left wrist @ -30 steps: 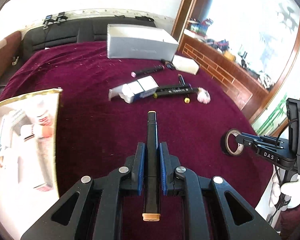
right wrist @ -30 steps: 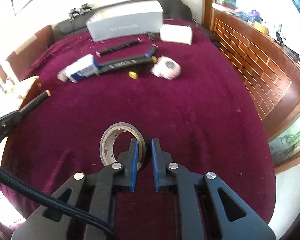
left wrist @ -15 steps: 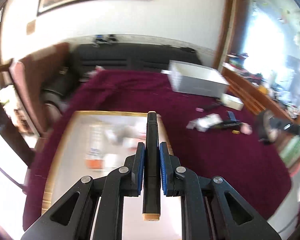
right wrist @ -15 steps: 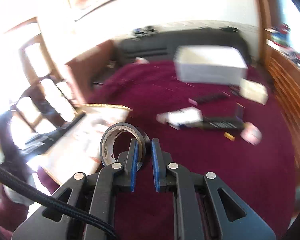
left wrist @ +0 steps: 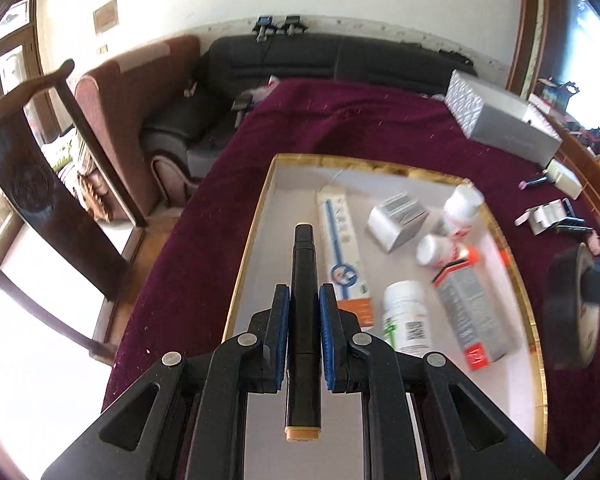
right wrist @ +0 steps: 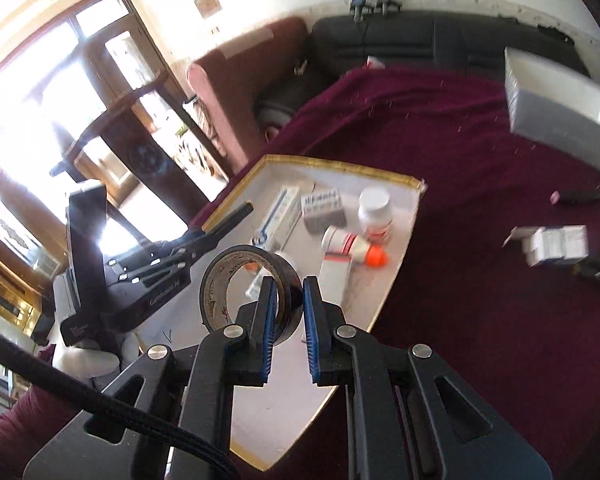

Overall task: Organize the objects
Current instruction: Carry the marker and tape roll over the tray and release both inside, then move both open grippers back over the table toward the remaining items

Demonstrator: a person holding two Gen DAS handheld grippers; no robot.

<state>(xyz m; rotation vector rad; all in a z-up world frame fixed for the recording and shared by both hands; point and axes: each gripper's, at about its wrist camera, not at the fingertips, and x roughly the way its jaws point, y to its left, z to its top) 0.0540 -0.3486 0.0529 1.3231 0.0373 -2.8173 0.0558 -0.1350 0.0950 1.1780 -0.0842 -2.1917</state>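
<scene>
A: Left hand-held gripper [left wrist: 304,316]?
B: Clamped on a black marker [left wrist: 304,280], blue pads [left wrist: 281,320] pressed to both sides of its barrel. Tan cap at the near end, tip pointing forward. Held above the left part of the gold-rimmed tray [left wrist: 252,240].

A: Right hand-held gripper [right wrist: 287,312]?
B: Pinched on the wall of a black tape roll [right wrist: 240,284], one pad inside the ring, one outside. Roll upright, hanging over the tray's near edge. Visible too at the right border of the left wrist view.

A: Tray contents?
B: Long white-and-blue carton [left wrist: 342,248], small grey box [left wrist: 396,220], three white bottles, one with an orange cap [right wrist: 376,257], plus a grey-and-red carton [left wrist: 470,312]. All lying loose on the white floor of the tray.

A: Elsewhere on the maroon tabletop [left wrist: 340,128]?
B: Large silver box [left wrist: 500,120] at the far right. Near it, well apart from the tray, a small white carton [right wrist: 556,245] and dark pens [right wrist: 580,196]. Slightly blurred, no finer detail.
</scene>
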